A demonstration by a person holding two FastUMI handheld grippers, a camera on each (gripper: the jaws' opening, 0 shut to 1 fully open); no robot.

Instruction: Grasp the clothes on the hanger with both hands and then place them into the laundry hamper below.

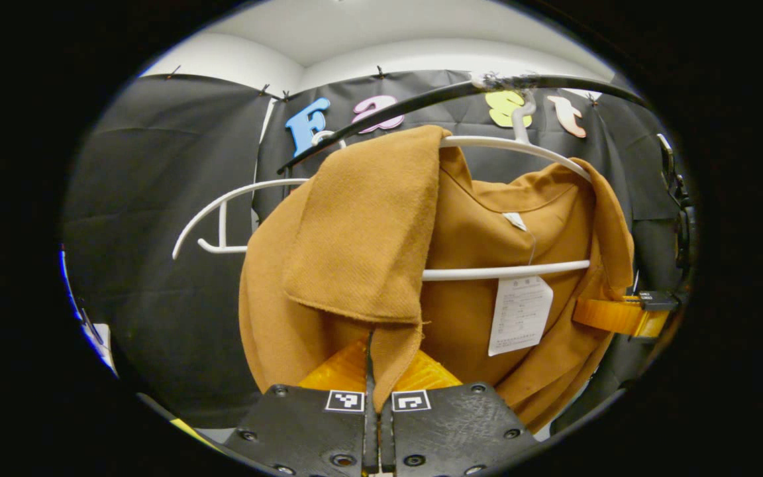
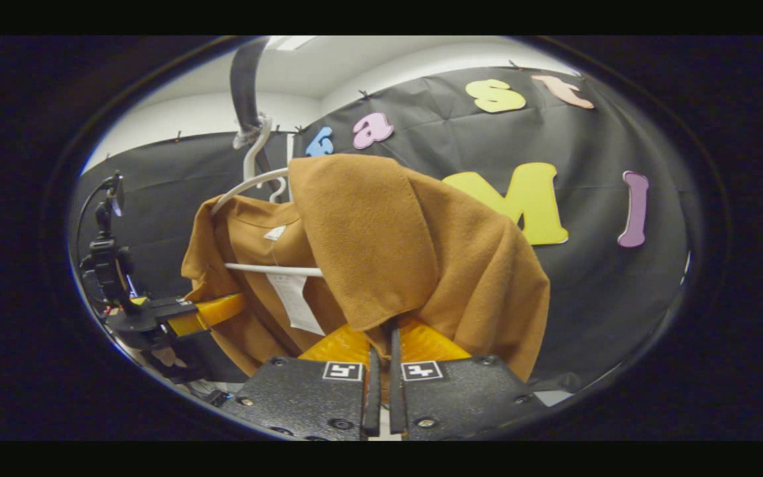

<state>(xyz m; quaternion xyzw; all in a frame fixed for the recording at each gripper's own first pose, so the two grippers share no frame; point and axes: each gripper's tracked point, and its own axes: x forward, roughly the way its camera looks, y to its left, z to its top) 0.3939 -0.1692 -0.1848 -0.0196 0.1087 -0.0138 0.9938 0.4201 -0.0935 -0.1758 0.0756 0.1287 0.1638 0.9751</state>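
While the brown garment (image 1: 355,238) hangs on the white hanger (image 1: 507,268) from the dark rail (image 1: 421,99), each tool holds a fold of it. The left tool (image 1: 377,397) is closed on a hanging flap directly ahead of its tips; the right tool (image 2: 381,368) is likewise clamped on the cloth edge just in front. The garment's long axis runs downward from the hanger, above and forward of both tools — so the coming move likely requires lifting the shoulders clear of the hanger ends before lowering. Neither hand is clearly nearer. A paper tag (image 1: 519,315) hangs beyond the left tool. An empty second hanger (image 1: 222,218) sits alongside. Black cloth walls enclose the booth under a white ceiling.
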